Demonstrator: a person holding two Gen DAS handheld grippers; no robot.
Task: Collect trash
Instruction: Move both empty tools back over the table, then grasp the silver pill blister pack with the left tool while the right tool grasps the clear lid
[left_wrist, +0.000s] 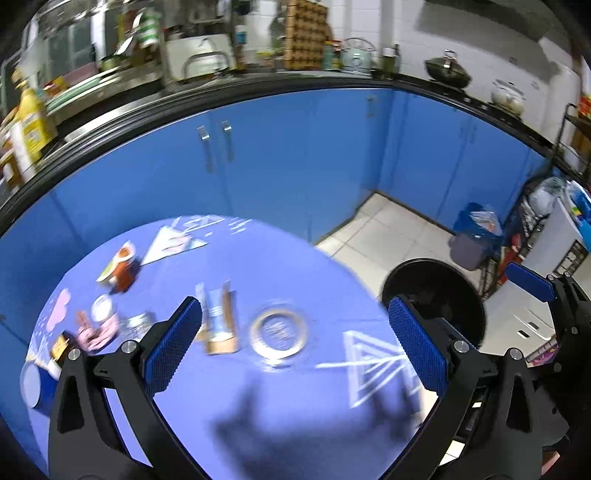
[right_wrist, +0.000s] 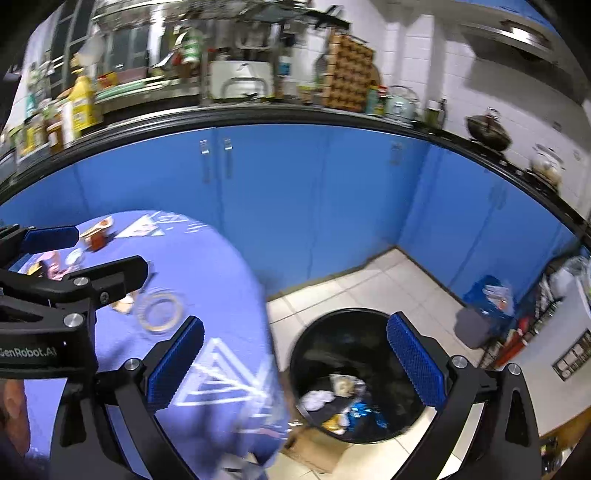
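Right wrist view puts your empty, spread right gripper (right_wrist: 295, 365) over the bin (right_wrist: 314, 332), so swing the equally wide, empty left gripper (left_wrist: 293, 347) down onto the carton (left_wrist: 219, 321) on the desk (left_wrist: 295, 406).

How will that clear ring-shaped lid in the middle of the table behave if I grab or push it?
The clear lid looks thin and flat, so it is probably light and would likely slide on the tablecloth rather than roll. Lying flat, its edge may be hard to pinch. The plastic looks glossy, so possibly slippery.

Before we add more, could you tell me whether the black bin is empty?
Not empty: the black bin already holds wrappers at the bottom.
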